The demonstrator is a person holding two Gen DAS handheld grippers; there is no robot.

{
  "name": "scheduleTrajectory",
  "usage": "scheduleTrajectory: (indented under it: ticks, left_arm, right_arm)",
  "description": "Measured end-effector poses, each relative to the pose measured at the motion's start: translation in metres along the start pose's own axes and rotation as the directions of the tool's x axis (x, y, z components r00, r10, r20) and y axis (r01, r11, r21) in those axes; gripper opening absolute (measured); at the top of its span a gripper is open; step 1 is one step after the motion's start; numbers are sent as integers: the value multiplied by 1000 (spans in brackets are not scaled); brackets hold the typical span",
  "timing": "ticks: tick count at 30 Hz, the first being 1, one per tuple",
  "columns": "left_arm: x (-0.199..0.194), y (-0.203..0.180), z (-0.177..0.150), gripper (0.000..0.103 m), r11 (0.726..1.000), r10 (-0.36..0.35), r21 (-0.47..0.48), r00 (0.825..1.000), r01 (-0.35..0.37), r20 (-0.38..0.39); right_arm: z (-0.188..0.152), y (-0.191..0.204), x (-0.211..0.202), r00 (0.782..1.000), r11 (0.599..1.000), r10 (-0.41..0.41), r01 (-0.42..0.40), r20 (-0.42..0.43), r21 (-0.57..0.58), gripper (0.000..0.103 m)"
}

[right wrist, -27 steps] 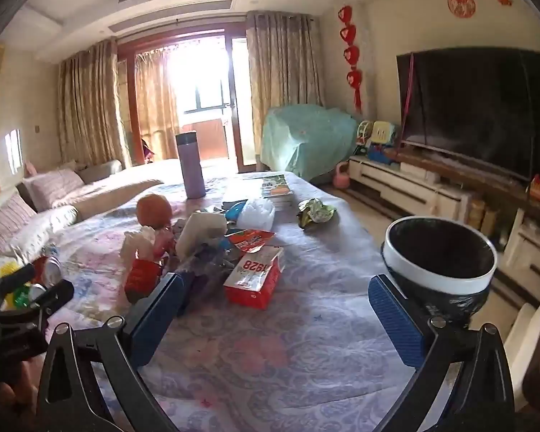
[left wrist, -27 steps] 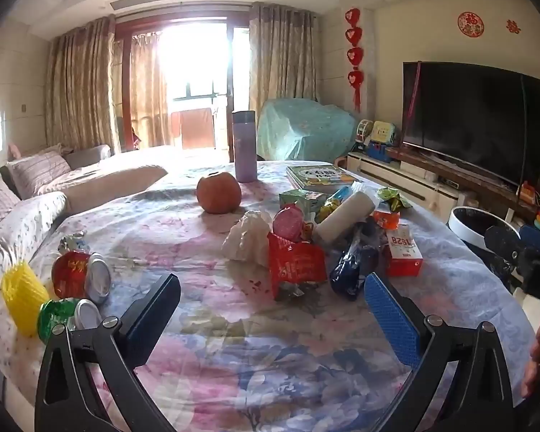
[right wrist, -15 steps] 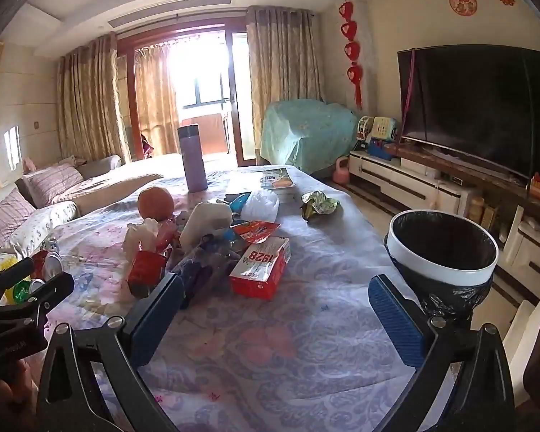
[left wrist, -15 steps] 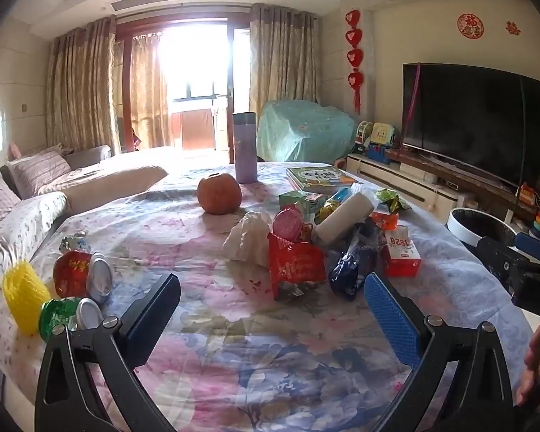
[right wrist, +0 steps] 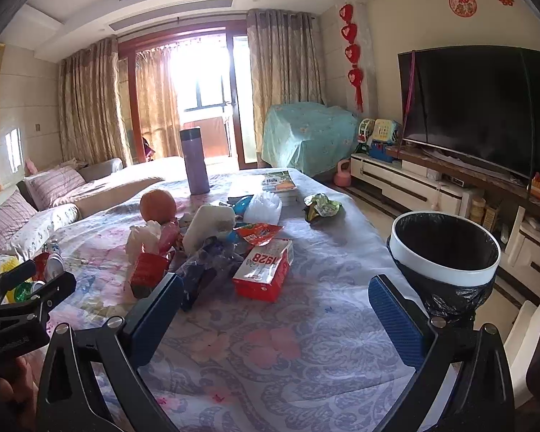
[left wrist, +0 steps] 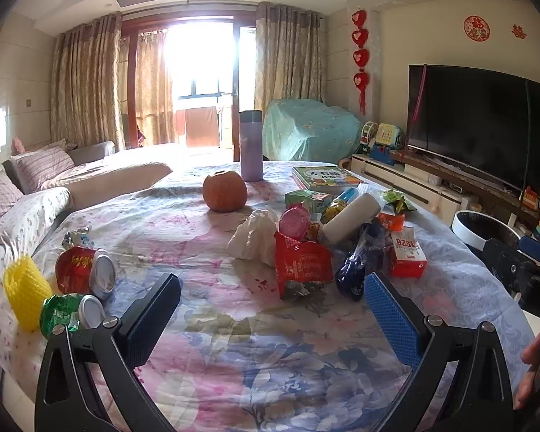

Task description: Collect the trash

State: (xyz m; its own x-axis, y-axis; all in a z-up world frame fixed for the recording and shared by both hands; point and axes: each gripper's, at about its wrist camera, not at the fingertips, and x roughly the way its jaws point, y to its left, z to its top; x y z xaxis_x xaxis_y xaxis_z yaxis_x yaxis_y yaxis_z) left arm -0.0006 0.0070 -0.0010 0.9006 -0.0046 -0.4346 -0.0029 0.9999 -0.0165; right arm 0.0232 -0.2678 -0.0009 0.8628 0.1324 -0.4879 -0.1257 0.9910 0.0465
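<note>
Table (left wrist: 205, 237), floral cloth, takes up most of both views; it serves as landmark.

Off the table's right edge, below cloth level: waste bin (right wrist: 446, 252), white rim, black liner, mouth open upward.

Far end of table: purple flask (left wrist: 251, 145) upright, book (left wrist: 324, 176) flat to its right, orange fruit (left wrist: 225, 192) just in front of flask.

Middle of table, toward the bin side: trash pile. White cylinder (left wrist: 351, 217) lies tilted across the top of the pile. Crumpled white tissue (left wrist: 253, 235) on the pile's left flank, touching red snack bag (left wrist: 300, 266). Dark blue wrapper (left wrist: 358, 264) just right of the red bag. Red-and-white carton (right wrist: 264, 268) printed "1928" lies on the pile's bin side, near the table edge. Green crumpled wrapper (right wrist: 322, 207) sits apart from pile, farther back on the bin side.

Table's left edge, near the sofa: red can (left wrist: 84, 270) and green can (left wrist: 68, 313) both on their sides, close together; yellow mesh sleeve (left wrist: 25, 289) just outside them.

Left gripper (left wrist: 271, 311) hangs over the near table, jaws spread wide, nothing between the blue pads. Right gripper (right wrist: 275, 315) over the near cloth in front of the carton, jaws likewise spread wide, empty; neither touches the cloth.
</note>
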Motion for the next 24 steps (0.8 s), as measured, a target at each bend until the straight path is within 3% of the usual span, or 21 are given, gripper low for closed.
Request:
scheduleTrajectory:
  ticks: [24]
  left_arm:
    - [-1,0,2,102,1000,-7,-2,1000,7,8]
  right_arm:
    - [4,0,-5,1000,1000,-1,1,22,0,103]
